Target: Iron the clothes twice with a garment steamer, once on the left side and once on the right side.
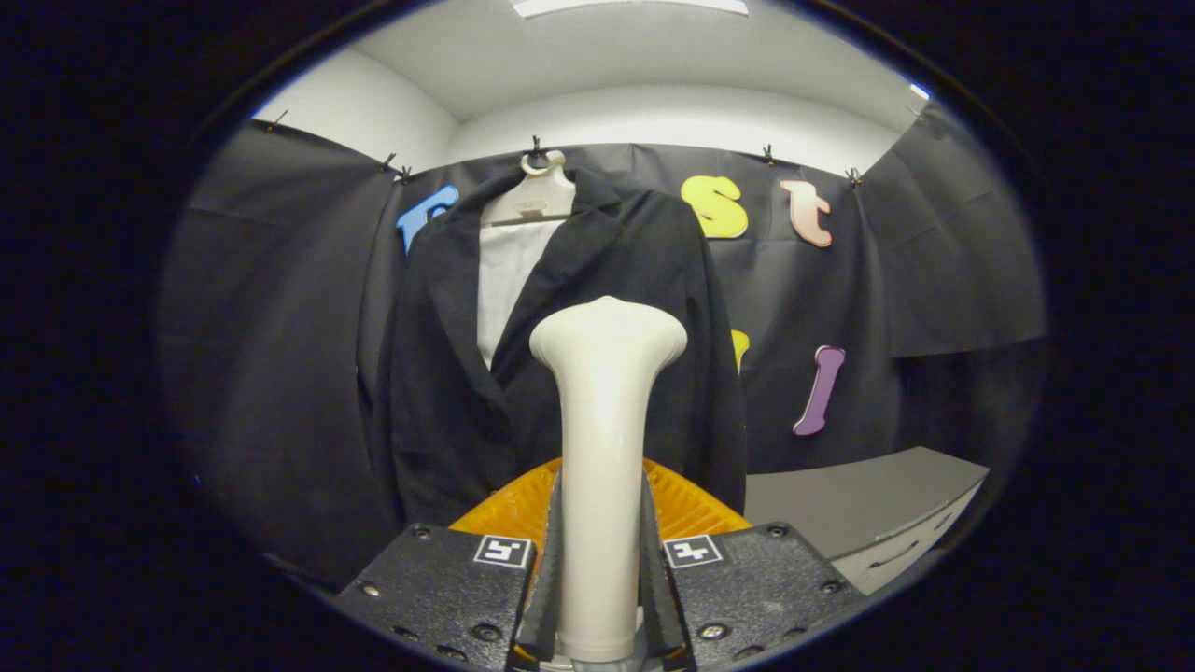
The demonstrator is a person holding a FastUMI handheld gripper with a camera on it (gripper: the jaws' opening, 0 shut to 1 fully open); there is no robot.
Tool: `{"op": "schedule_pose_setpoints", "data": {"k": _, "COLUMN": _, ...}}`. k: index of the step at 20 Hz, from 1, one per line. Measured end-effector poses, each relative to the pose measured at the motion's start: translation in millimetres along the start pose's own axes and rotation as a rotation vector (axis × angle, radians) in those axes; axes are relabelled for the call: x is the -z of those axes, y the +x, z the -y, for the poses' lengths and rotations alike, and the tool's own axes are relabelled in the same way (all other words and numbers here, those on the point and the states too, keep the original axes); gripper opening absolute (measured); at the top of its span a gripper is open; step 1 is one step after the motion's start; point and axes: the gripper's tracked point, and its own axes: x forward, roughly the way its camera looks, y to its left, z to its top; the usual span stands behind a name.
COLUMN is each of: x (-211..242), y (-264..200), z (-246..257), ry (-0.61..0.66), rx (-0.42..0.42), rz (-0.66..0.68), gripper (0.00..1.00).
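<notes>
Bright overhead light — fisheye-warped edges

Gripper upright; both fingers clamped on the steamer handle.

Glossy cream plastic steamer; matt black cloth jacket (white lining looks smooth).

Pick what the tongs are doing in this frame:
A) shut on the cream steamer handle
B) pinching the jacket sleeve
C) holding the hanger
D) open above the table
A: both fingers of the tongs press the sides of the steamer, held upright before the hanging black jacket.
</notes>
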Motion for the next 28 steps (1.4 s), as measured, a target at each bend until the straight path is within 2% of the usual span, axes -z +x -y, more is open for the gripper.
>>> {"op": "schedule_pose_setpoints", "data": {"k": 6, "x": 41.8, "y": -6.9, "z": -13.1, "ry": -0.009, "rx": -0.005, "rz": -0.089, "gripper": 0.38}}
{"op": "schedule_pose_setpoints", "data": {"k": 15, "x": 108.4, "y": -24.7, "z": -6.5, "ry": 0.018, "rx": 0.037, "rz": -0.218, "gripper": 0.38}}
{"op": "schedule_pose_setpoints", "data": {"k": 28, "x": 205.5, "y": -44.0, "z": -6.0, "ry": 0.015, "rx": 0.048, "rz": -0.448, "gripper": 0.38}}
